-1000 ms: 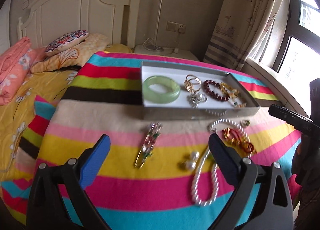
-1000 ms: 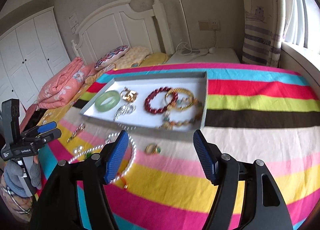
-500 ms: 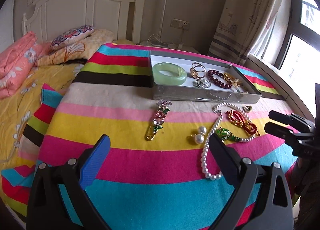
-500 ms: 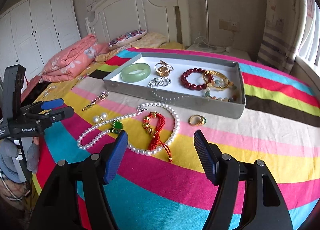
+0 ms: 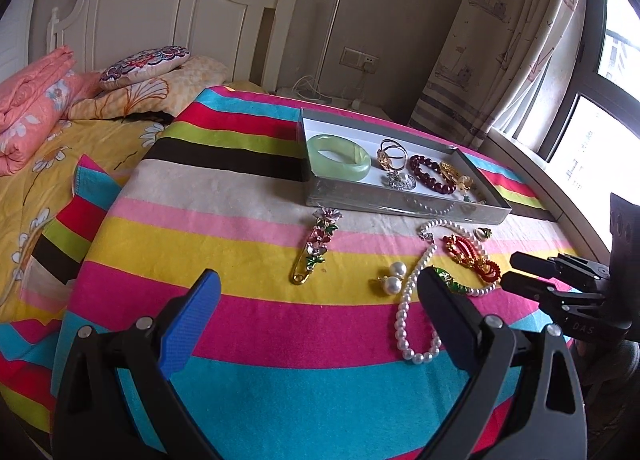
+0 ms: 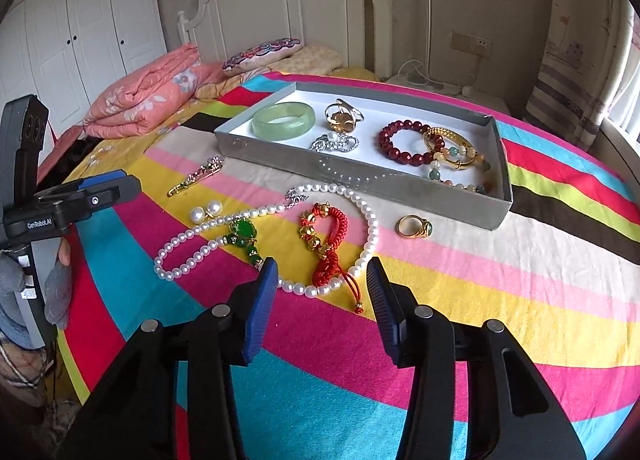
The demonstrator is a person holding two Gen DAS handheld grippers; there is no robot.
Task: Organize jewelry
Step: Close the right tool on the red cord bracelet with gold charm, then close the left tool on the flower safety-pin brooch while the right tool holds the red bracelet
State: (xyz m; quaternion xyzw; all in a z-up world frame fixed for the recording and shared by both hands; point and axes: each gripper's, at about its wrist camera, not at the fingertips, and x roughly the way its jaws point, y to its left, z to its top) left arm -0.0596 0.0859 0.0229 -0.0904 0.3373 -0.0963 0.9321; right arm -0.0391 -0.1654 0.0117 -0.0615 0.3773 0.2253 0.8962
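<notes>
Grey cardboard tray (image 6: 400,189), far bedspread edge: green jade bangle (image 6: 283,120), bead bracelets, rings already inside. Loose in front of the tray: white pearl necklace (image 6: 366,219), red knotted cord bracelet (image 6: 330,248). Right gripper (image 6: 322,292) spread, hovering over cord; left gripper (image 5: 318,314) spread, empty. Step: selecting next pickup; needs descent, pinch. Cord overlaps pearls; contact unclear.

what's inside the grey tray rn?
Grey tray holds a jade bangle, gold ring, silver brooch, red bead bracelet, gold bangle. Its near wall partly hides a mixed-bead strand.
</notes>
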